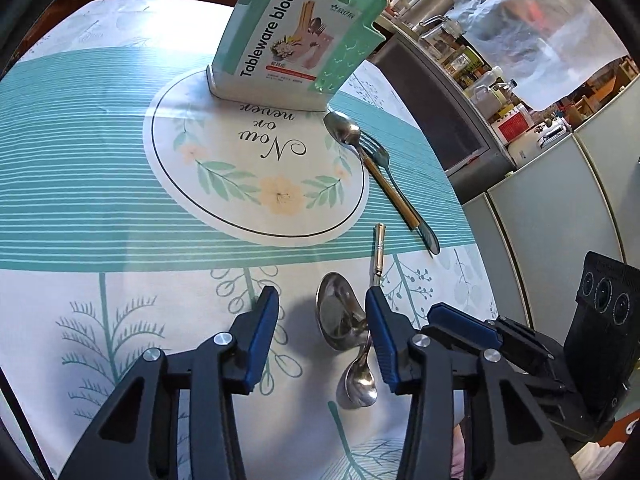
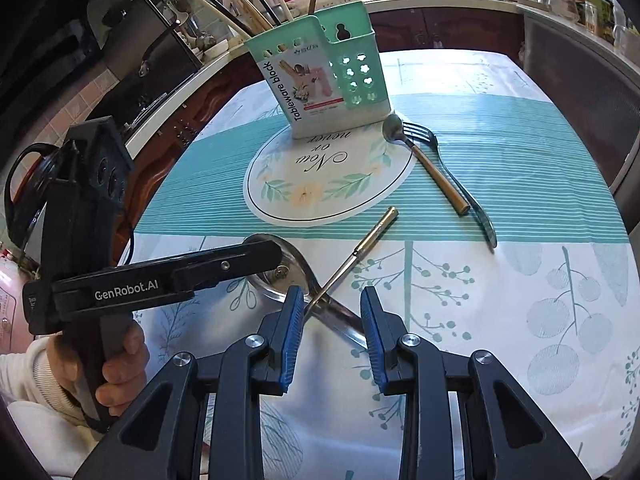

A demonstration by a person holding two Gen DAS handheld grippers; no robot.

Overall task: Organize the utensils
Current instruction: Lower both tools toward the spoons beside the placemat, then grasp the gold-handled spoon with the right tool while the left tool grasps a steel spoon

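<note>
A green and white tableware block [image 1: 296,40] stands on the table's far side, also in the right wrist view [image 2: 320,80]. A gold-handled spoon [image 1: 352,136] and a fork [image 1: 404,196] lie crossed beside it. A large steel ladle [image 1: 336,312], a small spoon [image 1: 360,388] and a thin gold-tipped utensil [image 1: 378,252] lie near me. My left gripper [image 1: 322,304] is open, its fingers either side of the ladle bowl, nothing held. My right gripper [image 2: 330,308] is open over the crossing of the thin utensil [image 2: 360,248] and the ladle handle [image 2: 340,320].
A floral tablecloth [image 1: 120,200] covers the table. A counter with jars and bottles [image 1: 480,76] runs along the right. In the right wrist view a stove and kitchen tools [image 2: 160,52] stand beyond the table's left edge.
</note>
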